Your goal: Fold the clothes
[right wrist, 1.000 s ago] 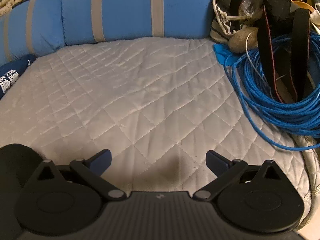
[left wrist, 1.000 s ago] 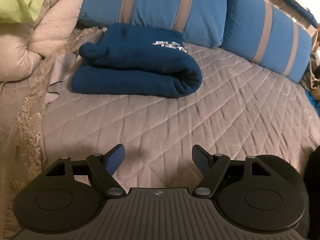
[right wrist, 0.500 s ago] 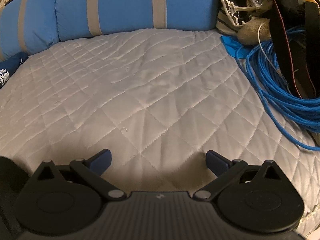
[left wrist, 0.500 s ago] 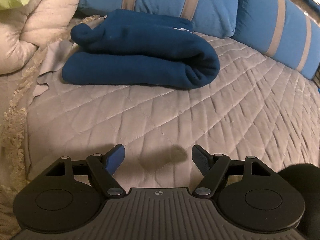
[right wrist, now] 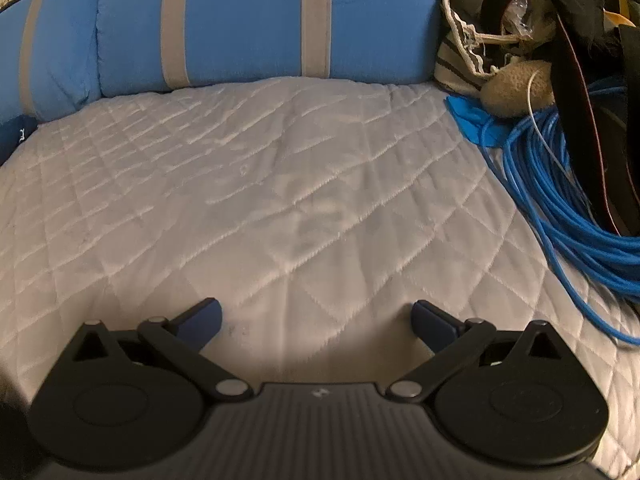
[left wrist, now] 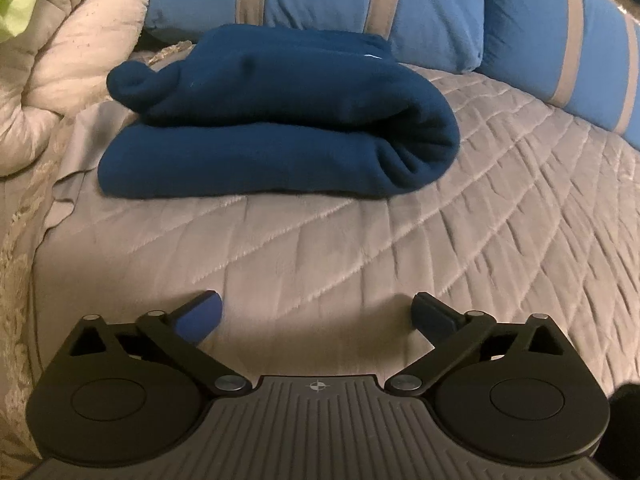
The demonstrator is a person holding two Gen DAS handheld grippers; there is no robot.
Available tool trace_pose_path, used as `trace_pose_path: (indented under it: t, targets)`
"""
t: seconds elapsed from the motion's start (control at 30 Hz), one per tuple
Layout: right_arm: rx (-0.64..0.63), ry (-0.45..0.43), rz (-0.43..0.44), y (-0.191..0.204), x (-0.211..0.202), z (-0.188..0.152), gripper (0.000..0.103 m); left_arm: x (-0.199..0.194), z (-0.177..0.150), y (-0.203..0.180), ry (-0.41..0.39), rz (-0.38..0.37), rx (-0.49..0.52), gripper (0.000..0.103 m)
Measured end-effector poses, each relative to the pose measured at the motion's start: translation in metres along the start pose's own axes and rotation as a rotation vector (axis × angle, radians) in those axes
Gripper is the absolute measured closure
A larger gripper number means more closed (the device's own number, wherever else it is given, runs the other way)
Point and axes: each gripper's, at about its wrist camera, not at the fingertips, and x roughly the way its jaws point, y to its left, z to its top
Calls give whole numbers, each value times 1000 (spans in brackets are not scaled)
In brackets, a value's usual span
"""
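Observation:
A dark blue garment [left wrist: 276, 120] lies folded in a thick bundle on the grey quilted bed cover [left wrist: 360, 248], in front of the blue pillows. My left gripper [left wrist: 316, 312] is open and empty, low over the cover, a short way in front of the bundle. My right gripper [right wrist: 316, 316] is open and empty over a bare stretch of the quilted cover [right wrist: 280, 184]. A sliver of the blue garment [right wrist: 14, 136] shows at the left edge of the right wrist view.
Blue pillows with grey stripes [left wrist: 360, 4] line the back; they also show in the right wrist view [right wrist: 248, 20]. A bunched beige comforter [left wrist: 60, 64] lies at left. A coil of blue cable [right wrist: 560, 200] and a pile of bags and straps [right wrist: 540, 40] sit at right.
Both grippers have moved lower and forward toward the pillows. The folded garment looms larger in the left view. The left jaws have opened wider.

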Motion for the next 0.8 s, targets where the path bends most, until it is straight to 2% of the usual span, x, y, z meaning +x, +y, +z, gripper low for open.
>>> trace_pose_path:
  t: [0.4, 0.57, 0.8]
  targets:
    - [54, -52, -5, -9, 28, 24, 1, 24, 25, -2, -5, 23, 0, 0]
    - [82, -77, 2, -12, 37, 29, 1, 31, 29, -5, -37, 43, -6, 0]
    - [73, -140, -39, -7, 44, 24, 1, 45, 34, -12, -102, 82, -18, 0]
